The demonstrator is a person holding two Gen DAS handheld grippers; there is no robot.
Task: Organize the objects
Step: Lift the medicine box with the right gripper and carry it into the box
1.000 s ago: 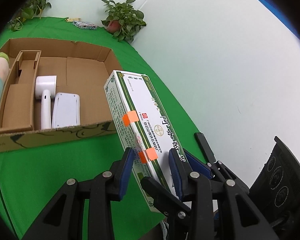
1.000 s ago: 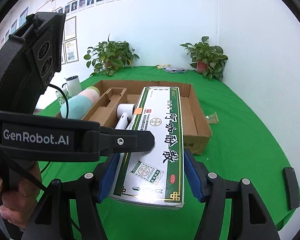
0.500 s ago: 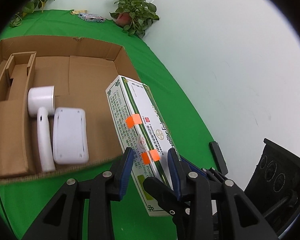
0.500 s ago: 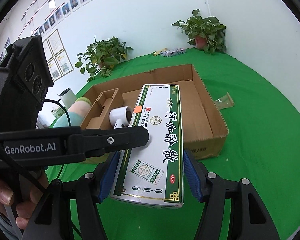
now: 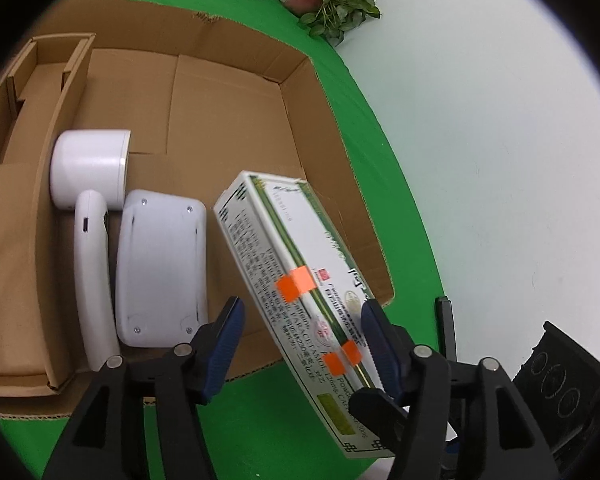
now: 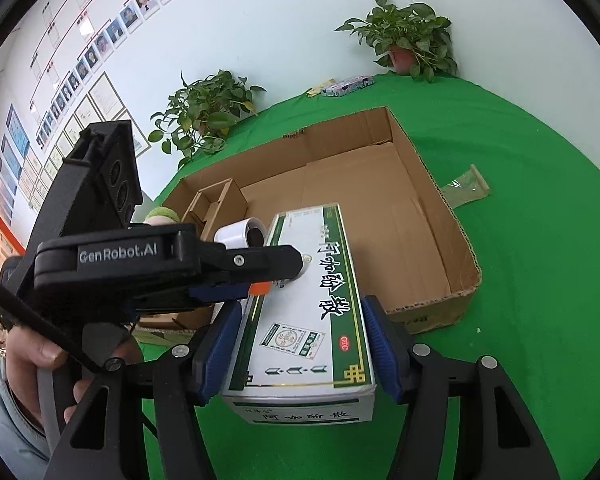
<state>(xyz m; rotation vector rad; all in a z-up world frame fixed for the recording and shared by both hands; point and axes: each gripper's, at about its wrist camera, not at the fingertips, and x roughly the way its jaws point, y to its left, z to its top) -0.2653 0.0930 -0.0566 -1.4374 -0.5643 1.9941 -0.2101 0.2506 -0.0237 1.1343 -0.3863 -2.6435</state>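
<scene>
The right gripper (image 6: 302, 342) is nearest, and its two blue pads are pressed on the long sides of a white and green medicine box (image 6: 312, 312), so it is clamped on the box. The box hangs slanted, with its near end over the green table cloth (image 6: 540, 280) and its far end over the open cardboard box (image 6: 432, 216), near that box's right wall. The left gripper (image 5: 302, 344) reaches in from the left side, held by a person's hand (image 6: 40, 364). Its jaws are opening; the medicine box (image 5: 300, 276) is between them, the right pad sits right at the box's top face, and the left pad is off the box with a clear gap. Orange tape squares (image 5: 294, 284) are stuck on the box edge. Inside the cardboard box (image 5: 228, 92), a flat white gadget (image 5: 160, 272) lies just left of the medicine box. Just left of that lies a white hair dryer (image 5: 90, 208). A brown cardboard insert (image 5: 32, 92) sits at the far left. At the far end of the table there is a small packet (image 6: 346, 85) and two potted plants (image 6: 408, 36), one at the far right corner and one at the far left.
</scene>
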